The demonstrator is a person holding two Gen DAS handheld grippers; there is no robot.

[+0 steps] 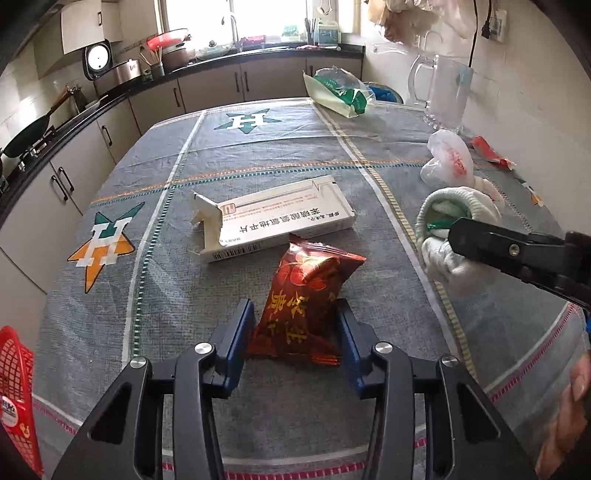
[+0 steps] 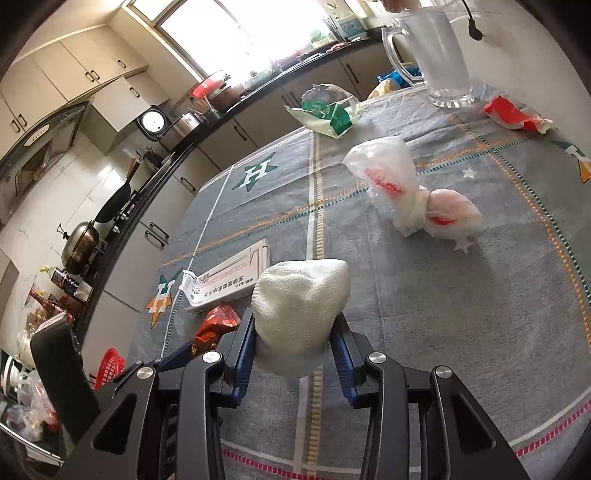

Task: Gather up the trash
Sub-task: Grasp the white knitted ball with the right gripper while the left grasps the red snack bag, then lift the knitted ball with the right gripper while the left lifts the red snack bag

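Red snack wrapper (image 1: 301,308) sits lengthwise between the left gripper's (image 1: 295,328) clamping pads, just this side of the box (image 1: 273,221); right gripper (image 2: 295,339) holds a white wad (image 2: 301,314).

Left wrist camera sits just behind the left gripper (image 1: 295,325), looking steeply down and forward across the table (image 1: 258,155) toward the window (image 1: 258,14) and the counter (image 1: 207,61); close range, table filling most of the frame. Right wrist camera sits behind the right gripper (image 2: 295,332), tilted less steeply and rolled, facing the same counter (image 2: 258,96) from further right. Shared ground: the white box (image 1: 273,218) (image 2: 229,280), the red packet (image 1: 306,295) (image 2: 218,325), the knotted white bag (image 1: 448,162) (image 2: 406,188), the glass jug (image 1: 443,92) (image 2: 439,55) and the red basket (image 1: 14,387) (image 2: 109,369). The right gripper also shows at the right edge of the left view (image 1: 454,230).
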